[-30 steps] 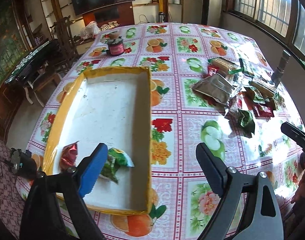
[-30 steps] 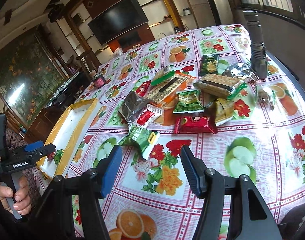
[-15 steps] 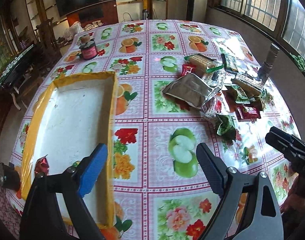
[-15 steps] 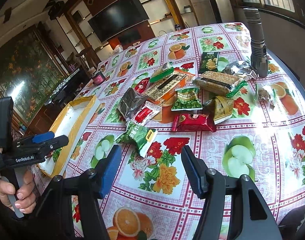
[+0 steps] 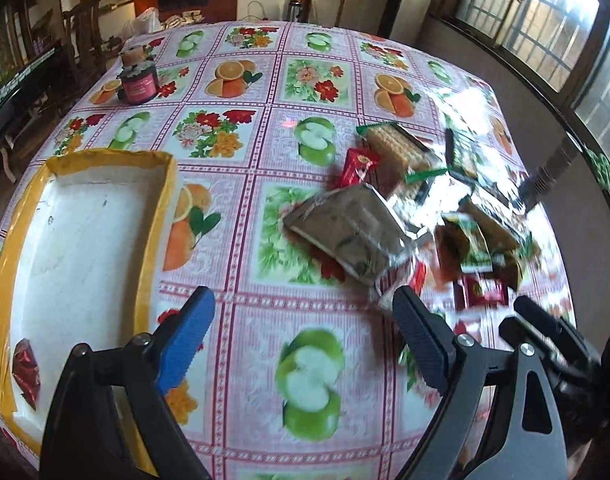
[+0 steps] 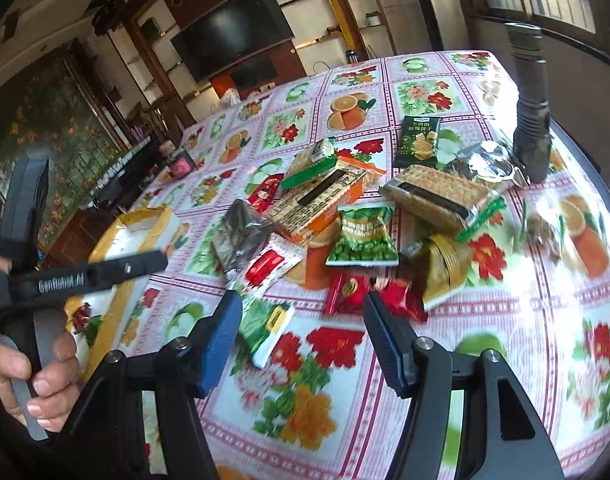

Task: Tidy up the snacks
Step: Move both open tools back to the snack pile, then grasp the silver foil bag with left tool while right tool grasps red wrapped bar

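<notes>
A heap of snack packets lies on the fruit-print tablecloth: a silver pouch [image 5: 347, 234], cracker packs [image 6: 435, 196], a green pea bag [image 6: 363, 236], a red packet [image 6: 369, 294] and a small green packet [image 6: 263, 322]. The yellow-rimmed white tray [image 5: 85, 236] sits left, with a red sweet [image 5: 25, 364] in its near corner. My left gripper [image 5: 301, 344] is open and empty over bare cloth between tray and heap. My right gripper [image 6: 301, 334] is open, hovering just short of the red and small green packets. The left gripper's body [image 6: 85, 274] shows in the right wrist view, held by a hand [image 6: 33, 372].
A dark red jar [image 5: 138, 86] stands at the far left of the table. A grey metal flashlight [image 6: 531, 104] stands upright at the far right edge beside the heap. Chairs, a cabinet with a TV and windows surround the table.
My left gripper has swung right, away from the tray and toward the snack heap; the tray has slid to the left of its view. My right gripper has edged closer to the packets.
</notes>
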Demonstrator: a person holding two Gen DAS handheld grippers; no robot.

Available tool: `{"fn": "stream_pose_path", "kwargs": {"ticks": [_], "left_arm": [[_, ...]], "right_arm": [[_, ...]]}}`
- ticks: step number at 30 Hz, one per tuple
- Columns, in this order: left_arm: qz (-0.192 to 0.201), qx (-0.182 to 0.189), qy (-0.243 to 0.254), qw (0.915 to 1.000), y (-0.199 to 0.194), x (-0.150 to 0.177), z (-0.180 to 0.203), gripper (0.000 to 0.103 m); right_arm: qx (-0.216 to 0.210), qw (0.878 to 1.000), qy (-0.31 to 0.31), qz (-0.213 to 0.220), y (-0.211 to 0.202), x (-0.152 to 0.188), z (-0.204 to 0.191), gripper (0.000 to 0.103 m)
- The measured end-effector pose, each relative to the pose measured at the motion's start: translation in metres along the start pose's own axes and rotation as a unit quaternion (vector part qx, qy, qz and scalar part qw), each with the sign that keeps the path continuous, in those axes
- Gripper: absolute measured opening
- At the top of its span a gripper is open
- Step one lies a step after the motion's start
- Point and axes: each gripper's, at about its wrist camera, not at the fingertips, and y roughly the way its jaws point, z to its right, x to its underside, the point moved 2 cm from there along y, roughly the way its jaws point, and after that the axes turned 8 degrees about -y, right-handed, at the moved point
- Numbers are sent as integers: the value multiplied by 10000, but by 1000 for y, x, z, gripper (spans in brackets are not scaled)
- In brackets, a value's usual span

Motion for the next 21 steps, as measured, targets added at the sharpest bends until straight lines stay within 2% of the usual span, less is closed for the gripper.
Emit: {"fn": "stream_pose_path", "kwargs": {"ticks": [5,10,16,18,21], "left_arm": [[-157,238,-324,9991,24,-26,16,91],[-388,99,-655,9970,60,-43,25,91],[-622,-193,-498,9966,82,-30,21,90],[-529,-255,-258,9979,76,-21,16,90],[-565,-234,39,9981,66,-7,8,90]], "right_arm": [[49,10000,-30,-42,6,-5,8,63],[37,9998,-29,-207,21,-9,15,63],[-48,9988,-259,-421,31,-9,9,65],[-216,9982,-304,-474,27,-6,5,65],[-224,9965,-528,-604,24,1,-3,65]]}}
